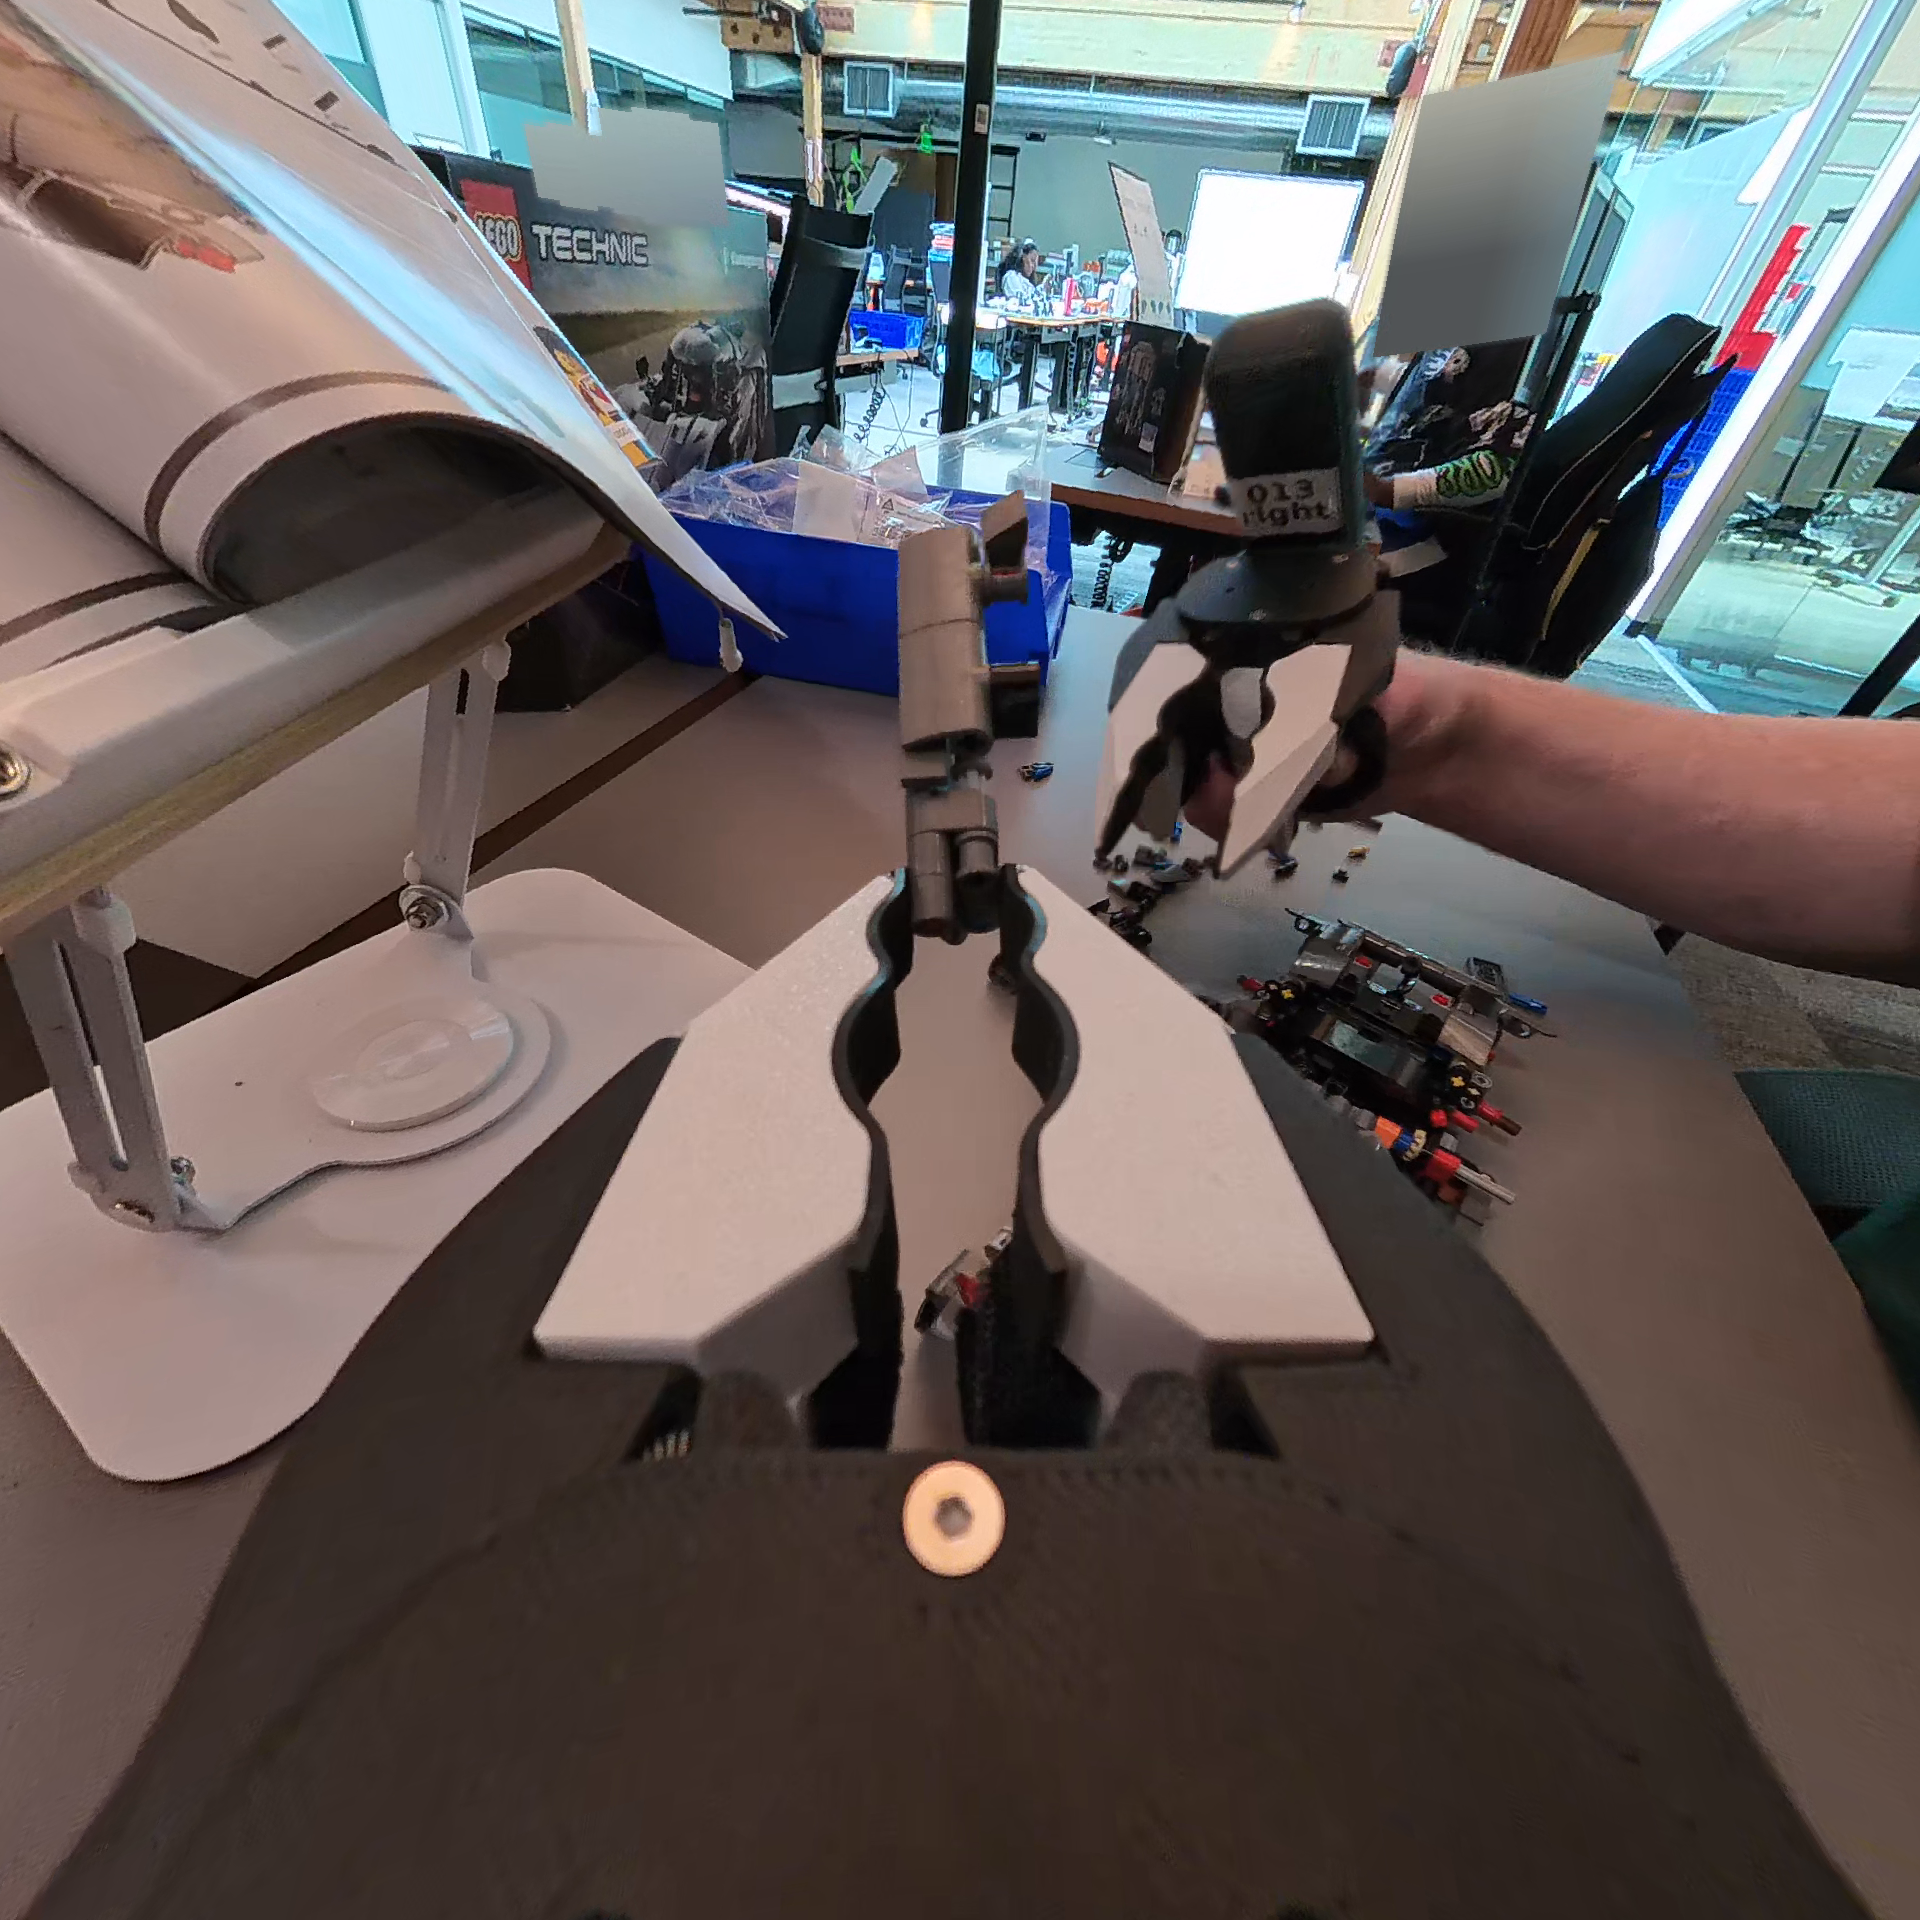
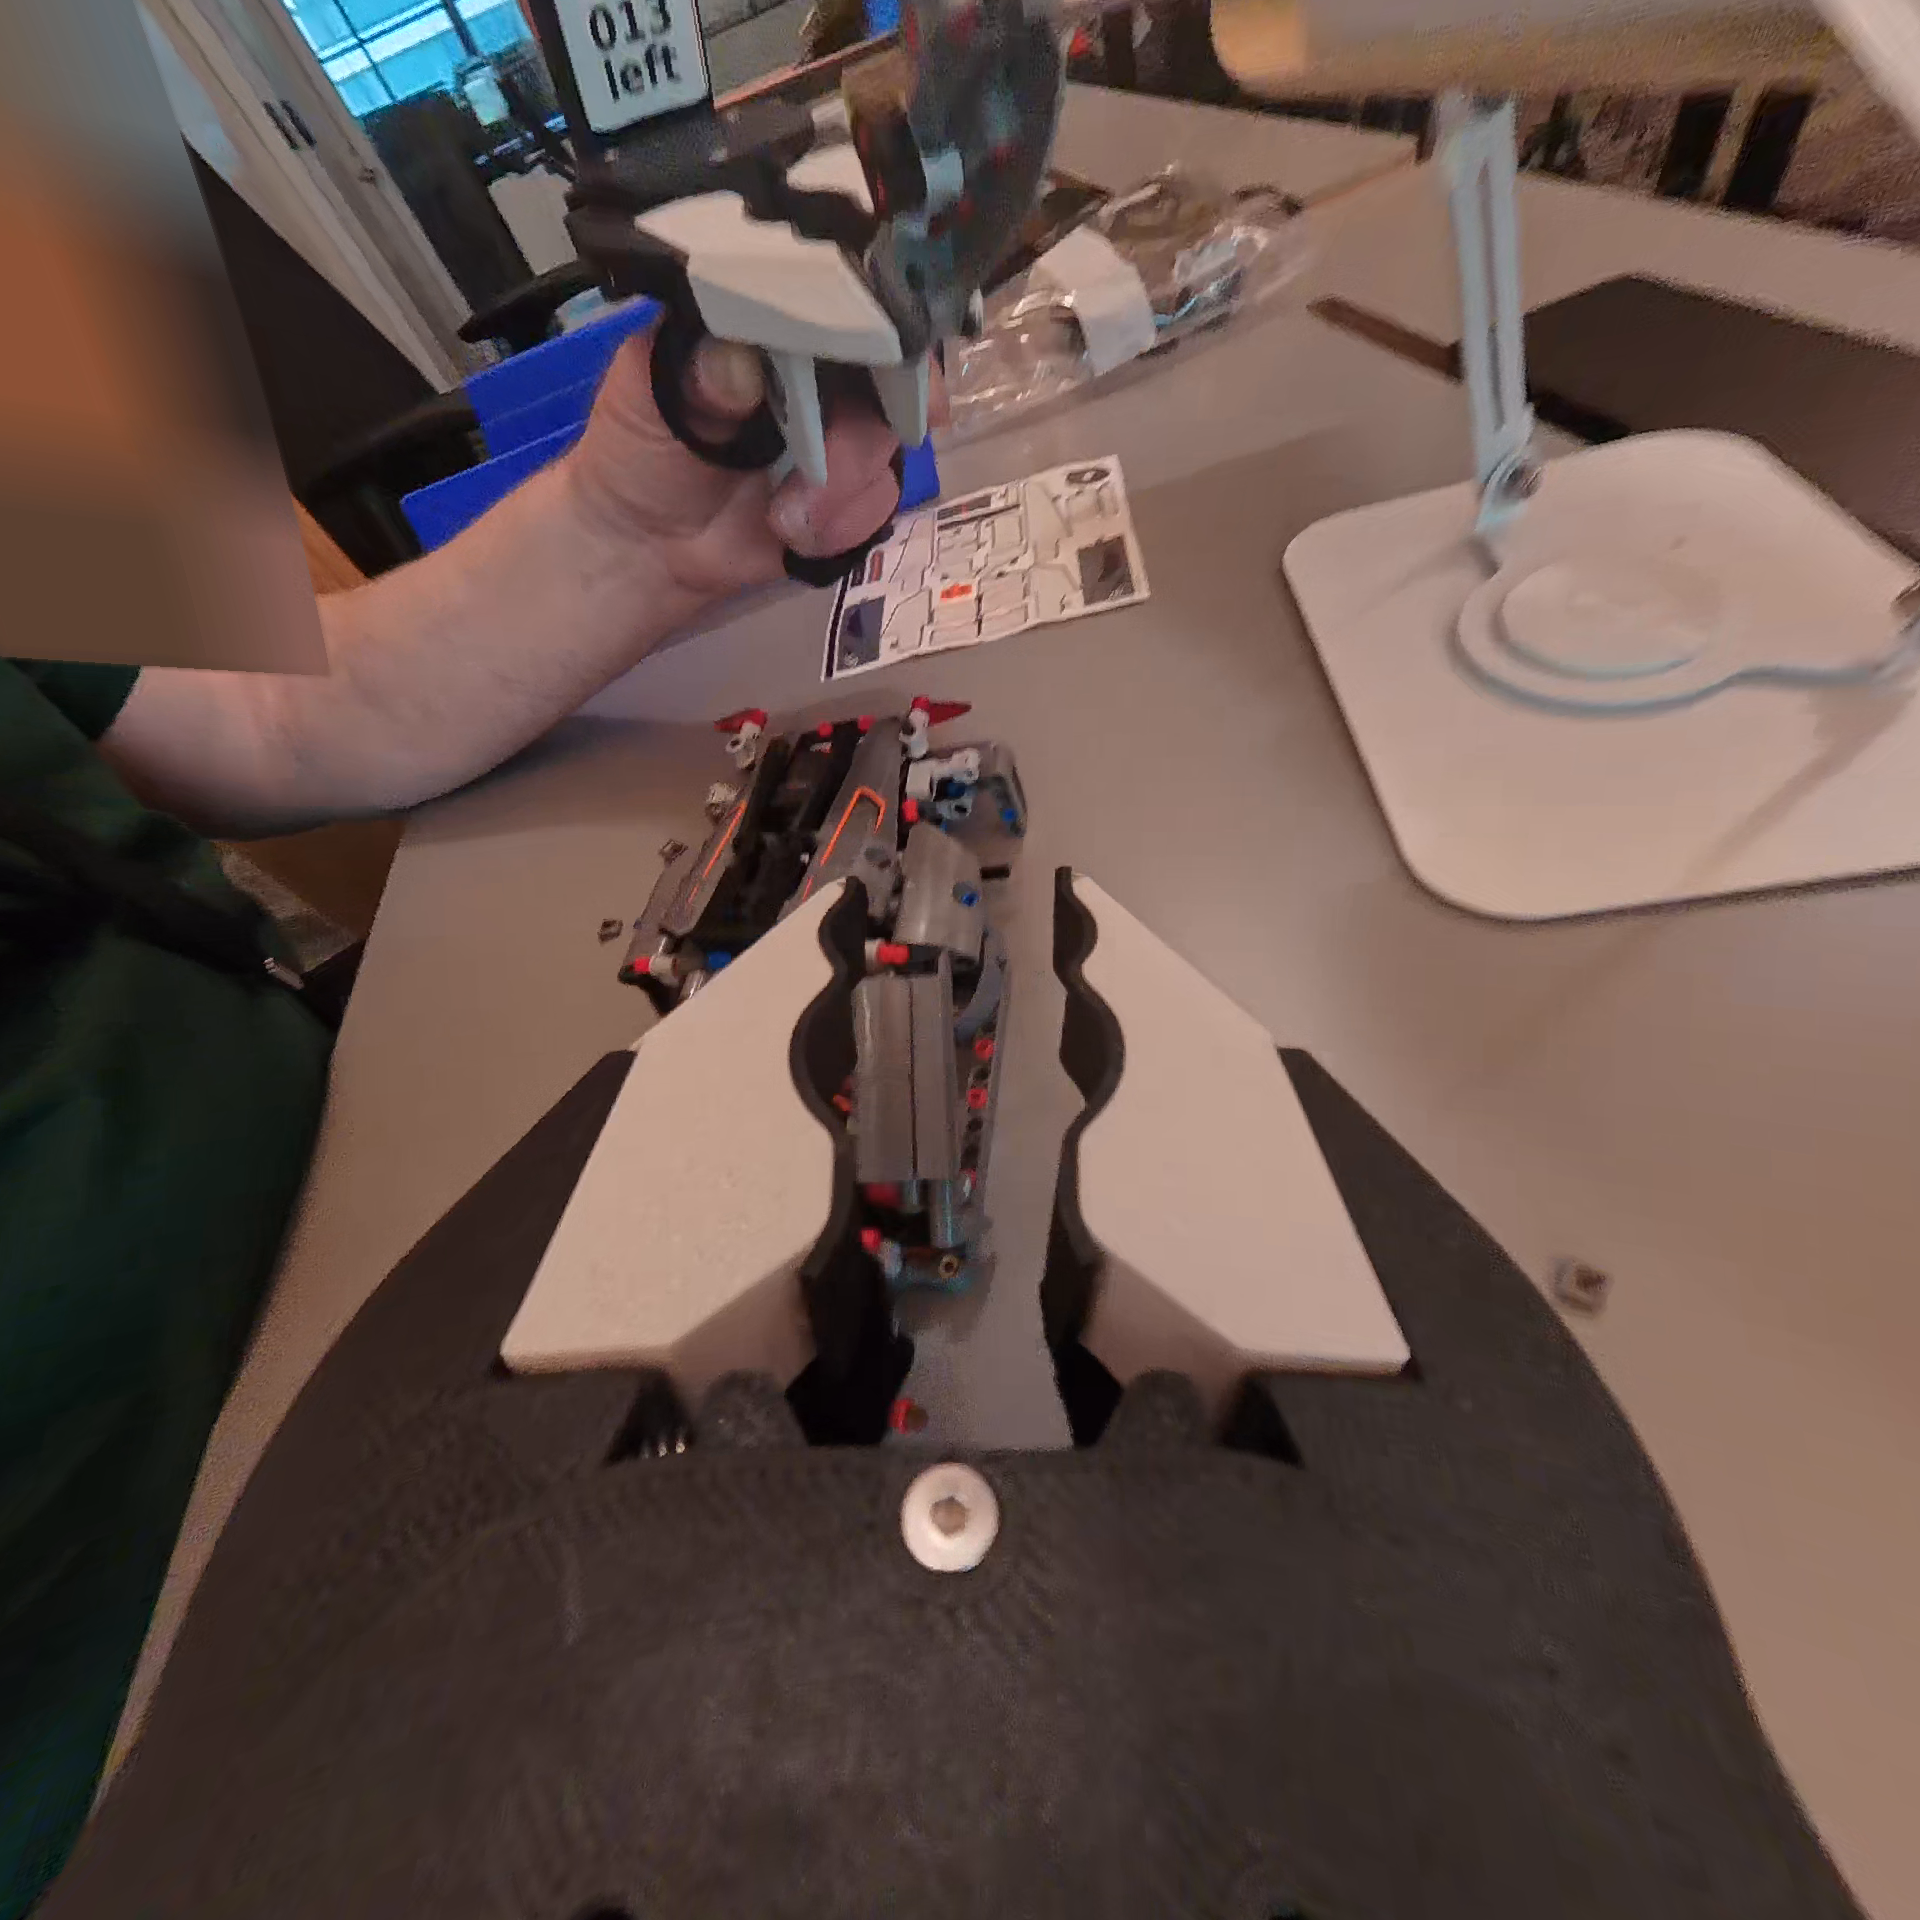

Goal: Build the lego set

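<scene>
My left gripper point(image 1: 958, 896) is shut on the lower end of a long grey lego sub-assembly point(image 1: 943, 644) and holds it upright above the table. It also shows in the right wrist view point(image 2: 914, 322), raised, with the blurred sub-assembly point(image 2: 951, 177) in it. My right gripper point(image 2: 956, 891) is open and empty. The partly built dark grey lego model point(image 2: 821, 831) lies on the table below it and shows between its fingers. In the left wrist view the right gripper point(image 1: 1169, 868) points down over small loose pieces point(image 1: 1138, 894), with the model point(image 1: 1382, 1029) beside it.
A white book stand point(image 1: 343, 1122) holds an open instruction booklet point(image 1: 260, 343) at the left. A blue bin point(image 1: 831, 613) of plastic bags stands behind. A printed sheet point(image 2: 987, 566) and clear bags point(image 2: 1132, 281) lie on the grey table. A small loose piece point(image 2: 1579, 1283) lies apart. Some 12 cm of space lies between my two pairs of fingers.
</scene>
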Available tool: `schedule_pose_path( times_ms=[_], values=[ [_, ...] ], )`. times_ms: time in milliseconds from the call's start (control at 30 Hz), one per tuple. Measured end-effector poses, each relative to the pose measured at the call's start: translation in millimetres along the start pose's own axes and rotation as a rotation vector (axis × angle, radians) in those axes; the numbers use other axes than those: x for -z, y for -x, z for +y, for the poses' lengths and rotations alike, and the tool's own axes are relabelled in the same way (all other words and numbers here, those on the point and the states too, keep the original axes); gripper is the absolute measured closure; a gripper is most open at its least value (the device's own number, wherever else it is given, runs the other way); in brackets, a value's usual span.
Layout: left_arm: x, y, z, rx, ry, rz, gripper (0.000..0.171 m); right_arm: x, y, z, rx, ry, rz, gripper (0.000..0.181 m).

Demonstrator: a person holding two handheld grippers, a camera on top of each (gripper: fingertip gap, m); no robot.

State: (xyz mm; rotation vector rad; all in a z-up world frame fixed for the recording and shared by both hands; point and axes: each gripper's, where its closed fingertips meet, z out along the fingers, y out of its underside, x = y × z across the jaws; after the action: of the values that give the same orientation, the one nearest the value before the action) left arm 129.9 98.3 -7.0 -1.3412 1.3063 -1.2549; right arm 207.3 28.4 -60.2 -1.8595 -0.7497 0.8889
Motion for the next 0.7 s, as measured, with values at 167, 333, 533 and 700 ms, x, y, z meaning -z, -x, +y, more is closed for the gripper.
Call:
schedule_pose_path(
  times_ms=[167, 333, 533, 700],
  values=[
    [-2, -3, 0, -0.008, -0.006, 0.011, 0.158, -6, -1, -37, 0.157, -0.030, 0.138, 0.141],
    [-3, -4, 1, 0.006, -0.012, 0.028, 0.158, -15, 7, -74, 0.304, -0.068, 0.239, 0.133],
    [-1, -7, -2, 0.046, -0.037, 0.069, 0.158, -25, 4, -99, 0.400, -0.054, 0.337, 0.121],
    [0, -9, -4, 0.110, -0.062, 0.116, 0.158, -43, -1, -99, 0.545, 0.034, 0.446, 0.114]
  ],
)
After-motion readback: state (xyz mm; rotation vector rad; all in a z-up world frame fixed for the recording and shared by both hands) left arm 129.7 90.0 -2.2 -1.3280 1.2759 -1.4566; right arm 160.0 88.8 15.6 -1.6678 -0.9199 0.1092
